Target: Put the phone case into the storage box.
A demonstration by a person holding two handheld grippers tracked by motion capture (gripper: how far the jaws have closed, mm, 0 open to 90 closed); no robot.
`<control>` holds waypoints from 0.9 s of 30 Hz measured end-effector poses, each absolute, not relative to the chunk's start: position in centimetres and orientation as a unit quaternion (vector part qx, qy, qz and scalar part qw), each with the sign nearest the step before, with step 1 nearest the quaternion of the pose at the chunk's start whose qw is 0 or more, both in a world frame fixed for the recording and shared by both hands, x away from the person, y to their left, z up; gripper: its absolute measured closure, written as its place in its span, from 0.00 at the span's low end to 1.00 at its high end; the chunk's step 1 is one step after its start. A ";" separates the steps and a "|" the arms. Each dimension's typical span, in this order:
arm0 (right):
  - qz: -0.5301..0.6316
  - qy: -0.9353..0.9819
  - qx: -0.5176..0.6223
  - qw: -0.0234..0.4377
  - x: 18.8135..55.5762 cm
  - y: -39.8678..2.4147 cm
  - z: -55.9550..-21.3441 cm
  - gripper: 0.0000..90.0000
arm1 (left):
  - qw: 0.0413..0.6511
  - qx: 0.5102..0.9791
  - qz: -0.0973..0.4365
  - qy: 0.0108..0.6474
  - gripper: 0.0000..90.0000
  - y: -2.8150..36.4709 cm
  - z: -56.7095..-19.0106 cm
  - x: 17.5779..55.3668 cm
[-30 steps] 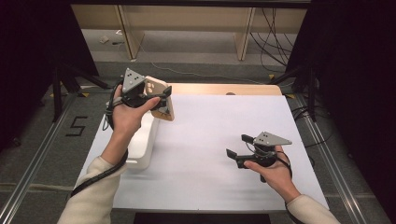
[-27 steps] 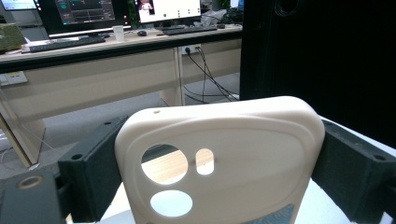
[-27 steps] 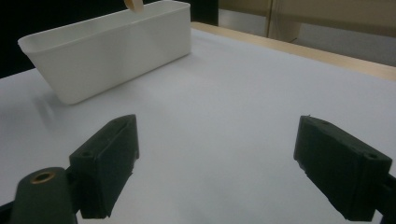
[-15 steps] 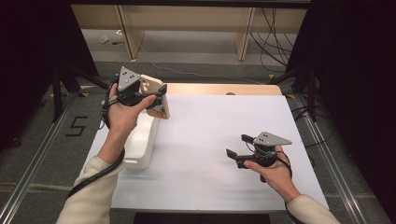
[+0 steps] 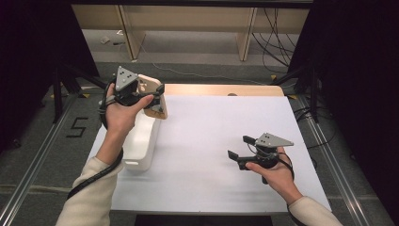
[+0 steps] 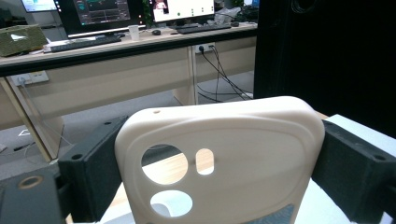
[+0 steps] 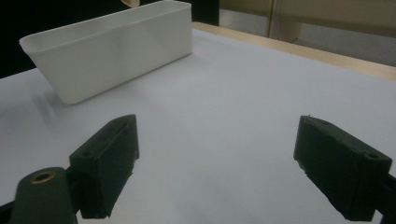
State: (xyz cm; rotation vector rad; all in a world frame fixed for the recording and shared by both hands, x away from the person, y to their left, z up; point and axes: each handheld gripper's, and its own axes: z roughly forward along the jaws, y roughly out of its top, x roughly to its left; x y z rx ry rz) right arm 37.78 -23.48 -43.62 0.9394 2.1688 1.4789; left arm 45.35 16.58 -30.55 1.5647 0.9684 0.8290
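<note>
Your left hand-held gripper (image 5: 157,96) pinches the phone case (image 6: 219,158) above the white bin (image 5: 141,141); your right hand-held gripper (image 5: 239,147), at four o'clock, stands spread and empty.

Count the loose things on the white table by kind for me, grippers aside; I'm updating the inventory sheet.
Cream plastic phone case with round camera cutouts, clamped in the left gripper above the bin: 1
White rectangular plastic bin, standing on the table: 1
Total: 2
The right gripper holds nothing, jaws open.
</note>
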 end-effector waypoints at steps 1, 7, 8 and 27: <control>0.522 0.766 0.331 0.176 37.8 -23.5 -43.6 0.17 | 0.532 0.656 0.349 0.407 0.11 16.7 -30.5 45.4; 0.524 0.765 0.331 0.176 37.8 -23.5 -43.6 0.17 | 0.530 0.653 0.352 0.411 0.11 17.2 -30.4 45.4; 0.523 0.765 0.331 0.176 37.8 -23.5 -43.6 0.17 | 0.529 0.653 0.352 0.412 0.11 17.3 -30.4 45.4; 0.524 0.766 0.330 0.175 37.8 -23.5 -43.6 0.17 | 0.516 0.650 0.357 0.428 0.11 18.4 -31.0 46.0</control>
